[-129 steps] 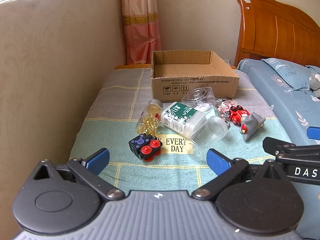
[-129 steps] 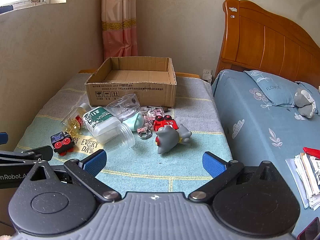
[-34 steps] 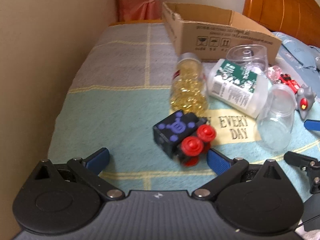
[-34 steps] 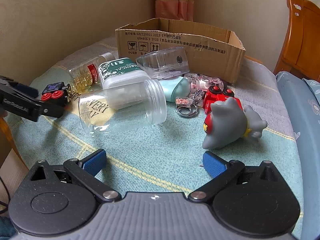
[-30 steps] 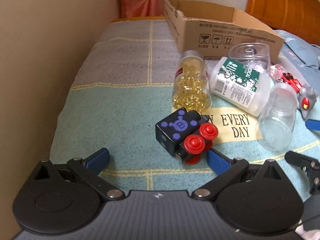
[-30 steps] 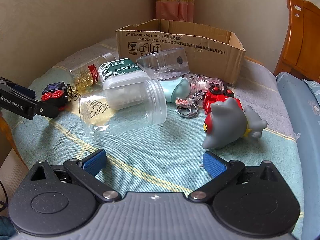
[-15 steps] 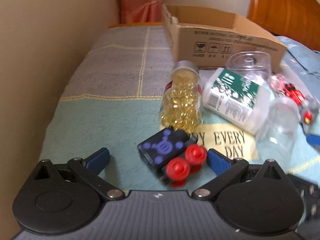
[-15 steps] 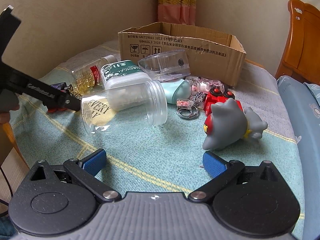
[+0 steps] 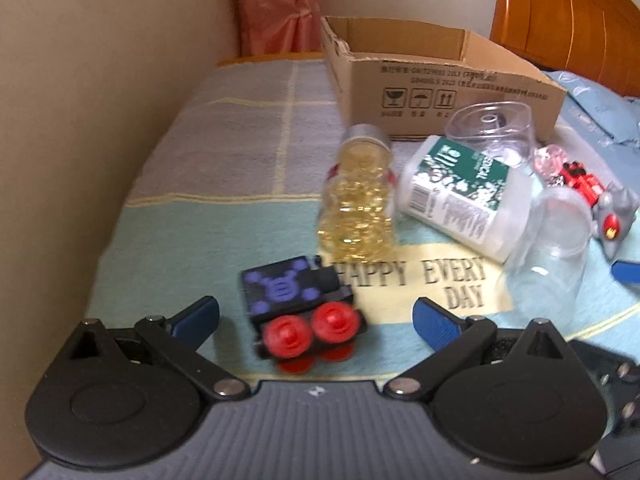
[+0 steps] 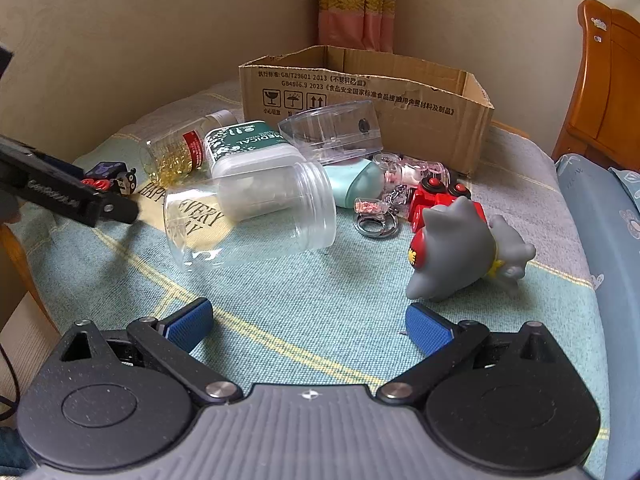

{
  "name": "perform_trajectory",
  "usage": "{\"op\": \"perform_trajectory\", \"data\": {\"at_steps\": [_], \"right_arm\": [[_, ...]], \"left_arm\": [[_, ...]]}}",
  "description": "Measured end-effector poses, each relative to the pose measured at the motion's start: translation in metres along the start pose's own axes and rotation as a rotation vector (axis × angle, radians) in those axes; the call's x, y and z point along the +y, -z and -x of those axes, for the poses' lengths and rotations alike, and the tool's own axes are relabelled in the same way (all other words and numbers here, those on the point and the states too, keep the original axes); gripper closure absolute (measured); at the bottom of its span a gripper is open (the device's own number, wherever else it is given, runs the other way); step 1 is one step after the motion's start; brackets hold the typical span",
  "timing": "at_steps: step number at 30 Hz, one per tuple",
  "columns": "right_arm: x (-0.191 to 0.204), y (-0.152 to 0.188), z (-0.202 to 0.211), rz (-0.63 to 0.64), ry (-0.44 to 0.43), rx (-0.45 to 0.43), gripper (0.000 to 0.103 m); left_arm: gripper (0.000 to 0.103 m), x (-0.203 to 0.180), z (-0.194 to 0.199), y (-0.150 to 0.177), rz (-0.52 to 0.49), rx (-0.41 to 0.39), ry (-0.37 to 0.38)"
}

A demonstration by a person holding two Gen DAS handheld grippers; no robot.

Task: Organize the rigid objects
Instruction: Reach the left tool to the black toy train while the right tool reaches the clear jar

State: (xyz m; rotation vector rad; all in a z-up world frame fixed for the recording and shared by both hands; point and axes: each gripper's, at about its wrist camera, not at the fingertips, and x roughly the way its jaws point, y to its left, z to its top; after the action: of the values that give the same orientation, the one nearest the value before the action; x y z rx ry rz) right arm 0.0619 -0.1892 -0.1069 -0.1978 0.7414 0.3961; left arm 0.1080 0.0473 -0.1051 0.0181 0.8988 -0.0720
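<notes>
In the left wrist view, the left gripper (image 9: 316,314) has its two blue pads wide apart, and the small black toy train with purple marks and red wheels (image 9: 298,306) stands between them on the teal blanket with yellow lines (image 9: 180,232), touching neither pad as far as I can see. Just behind the train lies a clear bottle full of yellow capsules (image 9: 360,192), and beside it a white bottle with a green label (image 9: 460,192); an empty clear plastic jar (image 9: 552,248) lies on its side to the right. The open brown cardboard box (image 9: 440,80) stands further back, near the pink curtain (image 9: 276,4). In the right wrist view, the right gripper (image 10: 308,326) is also spread open and holds nothing; its pads hover low over the blanket. Just in front of its right pad lies a grey rubber toy with a red face (image 10: 460,252), and behind that a red toy car (image 10: 436,200). The clear jar lies in the middle, and a metal key ring with small pink charms (image 10: 380,216) is between the jar and the car. The black arm of the left gripper comes in from the left, close to the black train
</notes>
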Motion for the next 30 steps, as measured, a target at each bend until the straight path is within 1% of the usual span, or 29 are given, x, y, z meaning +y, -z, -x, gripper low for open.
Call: {"op": "perform_trajectory", "data": {"at_steps": [1, 3, 10, 14, 17, 22, 25, 27, 30], "right_arm": [[0.000, 0.000, 0.000, 0.004, -0.004, 0.000, 0.000], [0.001, 0.000, 0.000, 0.015, -0.018, 0.002, 0.000], [0.006, -0.010, -0.006, 0.063, -0.076, 0.036, 0.000], [0.010, -0.020, -0.005, 0.086, -0.100, 0.015, 0.000], [0.012, -0.028, -0.003, 0.109, -0.090, -0.006, 0.000], [0.013, -0.039, -0.008, 0.138, -0.107, -0.012, 0.000], [0.013, -0.046, -0.013, 0.157, -0.114, -0.011, 0.000], [0.014, -0.050, -0.016, 0.169, -0.117, -0.007, 0.000], [0.017, -0.056, -0.023, 0.185, -0.117, 0.003, 0.000]], "left_arm": [[0.001, 0.000, -0.003, 0.000, 0.009, 0.008, 0.012], [0.001, 0.000, -0.003, 0.001, 0.006, -0.008, 0.006], [0.001, 0.003, -0.005, 0.001, 0.014, -0.024, 0.002], [0.001, 0.002, -0.004, 0.002, 0.018, -0.028, -0.002], [0.006, 0.001, -0.003, 0.000, 0.030, -0.026, -0.008], [0.027, 0.002, 0.002, -0.002, 0.045, -0.032, -0.006], [0.031, 0.004, 0.002, -0.003, 0.054, -0.033, -0.002], [0.031, 0.003, 0.001, -0.003, 0.033, -0.037, -0.010], [0.033, 0.003, -0.001, -0.005, 0.030, -0.041, -0.009]]}}
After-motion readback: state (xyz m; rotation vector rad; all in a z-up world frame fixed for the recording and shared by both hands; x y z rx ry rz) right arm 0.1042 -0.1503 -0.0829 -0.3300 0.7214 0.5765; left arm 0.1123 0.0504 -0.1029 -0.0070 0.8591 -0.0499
